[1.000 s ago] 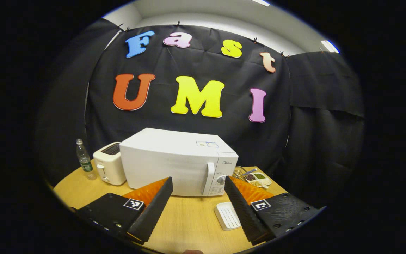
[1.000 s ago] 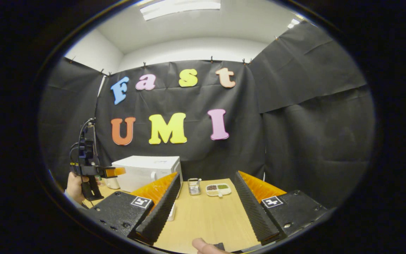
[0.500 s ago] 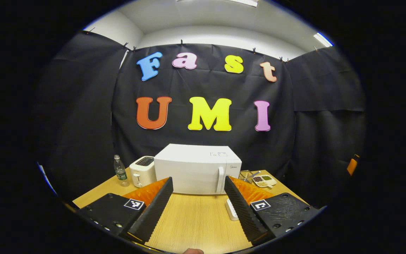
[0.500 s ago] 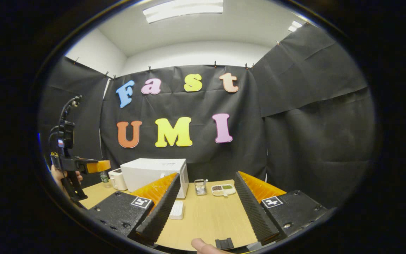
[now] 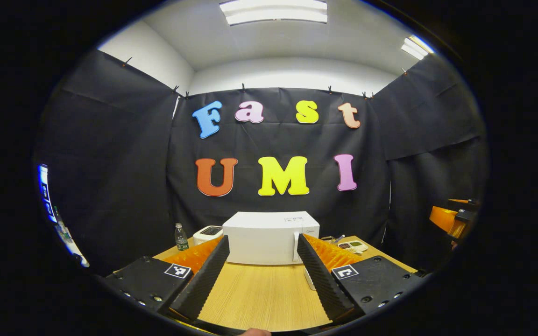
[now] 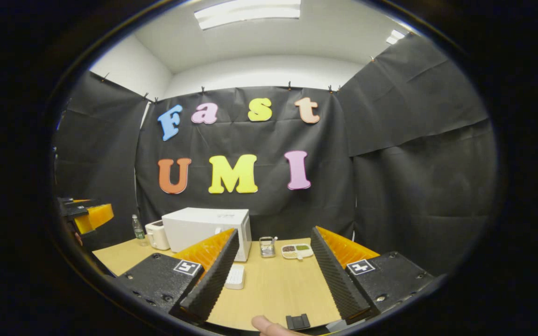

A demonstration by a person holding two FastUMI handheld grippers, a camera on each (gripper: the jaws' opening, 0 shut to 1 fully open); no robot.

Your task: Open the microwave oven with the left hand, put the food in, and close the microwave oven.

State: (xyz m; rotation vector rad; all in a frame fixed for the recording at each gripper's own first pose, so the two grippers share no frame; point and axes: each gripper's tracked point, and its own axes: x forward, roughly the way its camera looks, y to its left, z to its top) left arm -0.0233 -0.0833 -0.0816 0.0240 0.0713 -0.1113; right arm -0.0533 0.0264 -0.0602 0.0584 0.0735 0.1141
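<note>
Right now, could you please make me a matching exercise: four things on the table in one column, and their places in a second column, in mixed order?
Things:
1. water bottle
2. toaster
3. microwave oven
4. divided food dish

Places, as seen in the right gripper view:
A. between the bottle and the microwave oven
B. at the far left end of the row
C. right of the small metal basket
D. door shut, behind the flat white tray

Pairs: 1-B, 2-A, 3-D, 4-C
</note>
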